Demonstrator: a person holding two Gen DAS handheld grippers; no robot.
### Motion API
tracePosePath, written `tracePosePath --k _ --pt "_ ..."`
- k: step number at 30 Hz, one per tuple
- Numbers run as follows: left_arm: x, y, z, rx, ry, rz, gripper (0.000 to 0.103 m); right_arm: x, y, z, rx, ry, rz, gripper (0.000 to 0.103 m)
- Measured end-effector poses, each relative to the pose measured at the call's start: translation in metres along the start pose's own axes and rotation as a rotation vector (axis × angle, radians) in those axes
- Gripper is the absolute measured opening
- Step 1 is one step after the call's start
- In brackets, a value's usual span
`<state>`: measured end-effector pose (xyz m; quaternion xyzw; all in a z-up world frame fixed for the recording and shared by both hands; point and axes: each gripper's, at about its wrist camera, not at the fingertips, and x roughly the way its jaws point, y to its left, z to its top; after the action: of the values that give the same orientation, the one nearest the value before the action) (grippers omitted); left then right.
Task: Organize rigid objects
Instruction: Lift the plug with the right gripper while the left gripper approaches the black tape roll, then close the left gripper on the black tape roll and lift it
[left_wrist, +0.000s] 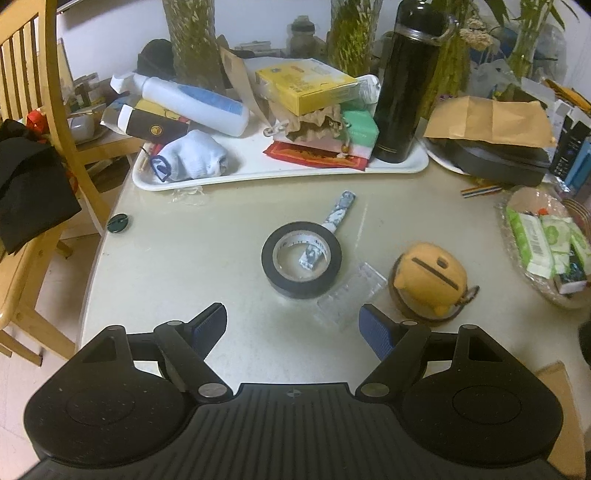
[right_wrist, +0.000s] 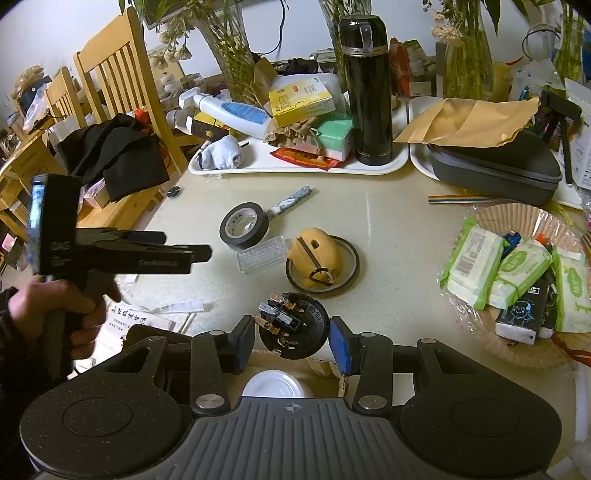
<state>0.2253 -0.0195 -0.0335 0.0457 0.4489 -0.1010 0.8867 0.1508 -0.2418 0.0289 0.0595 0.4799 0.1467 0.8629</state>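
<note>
The left tongs (left_wrist: 293, 325) hang wide apart above the bench (left_wrist: 166, 258) with nothing between their blue pads. Just ahead of them a roll of black tape (left_wrist: 301, 258) lies flat; a patterned strip (left_wrist: 338, 212) runs out from behind it, and whether the strip touches the roll is hard to tell. A clear ribbed plastic piece (left_wrist: 349, 293) lies against the roll's near right side, its edges faint against the pale surface. To the right a yellow pig-shaped money box (left_wrist: 430, 277) sits on a dark round coaster (left_wrist: 410, 314), most of the coaster covered by it.

In the right wrist view the right tongs (right_wrist: 293, 341) are spread wide on either side of a black round electrical part (right_wrist: 295, 326) with metal contacts, the pads near its flanks but apparently clear of it; its lower edge is hidden behind the tongs' body. A white lid (right_wrist: 275, 384) and brown paper below it are partly cut off by the same body. The person's left hand (right_wrist: 62, 306) grips the other tool's handle at the left edge.

At the back a white tray (right_wrist: 295, 168) carries a black flask (right_wrist: 369, 88), a yellow box (right_wrist: 301, 98), a white bottle (right_wrist: 236, 112) and a rolled sock (right_wrist: 221, 151). A basket (right_wrist: 517, 221) of wipe packets at right is cut off by the frame.
</note>
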Motion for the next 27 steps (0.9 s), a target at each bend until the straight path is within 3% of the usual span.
tracePosePath --k 7,27 --pt "0.025 -0.002 0.011 -0.007 -0.012 -0.024 0.079 0.0 0.002 0.001 -0.002 0.003 0.018 0.047" --pt "0.086 0.002 0.035 -0.1 0.058 -0.041 0.079 0.001 0.003 0.005 -0.002 0.004 0.043 0.047"
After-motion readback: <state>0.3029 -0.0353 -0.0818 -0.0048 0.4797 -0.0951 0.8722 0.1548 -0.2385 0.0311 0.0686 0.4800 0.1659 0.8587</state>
